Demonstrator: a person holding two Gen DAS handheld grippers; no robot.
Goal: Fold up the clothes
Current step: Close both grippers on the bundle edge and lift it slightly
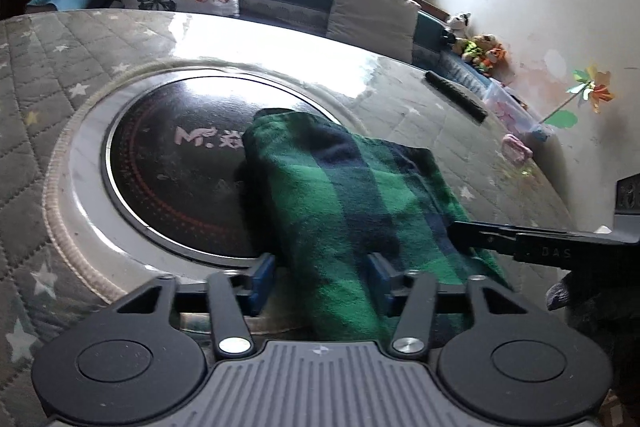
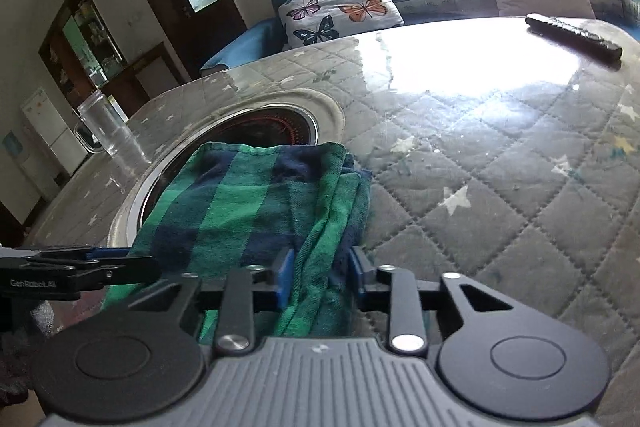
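Green-and-navy plaid cloth (image 1: 352, 195) lies in a narrow, several-layered bundle on the quilted table (image 2: 500, 187), its far end over the dark round hob (image 1: 172, 179) set into the top. Its near end runs between the fingers of both tools: the left gripper (image 1: 322, 277) stands fairly wide astride a broad band of cloth, and the right gripper (image 2: 322, 277) stands narrower around the stacked edges (image 2: 344, 195) on the bundle's right side. Whether either one actually pinches the fabric I cannot tell, since the pads' inner faces are covered. Judging by the layers, folding is well along; this could be a grasp for one more fold or the letting-go after one. Any further fold would need both near corners held level so the layers stay square. The cloth's near edge is hidden under the gripper bodies, glare whitens the table's far side around the remote (image 2: 572, 35), and the garment's kind is unclear.
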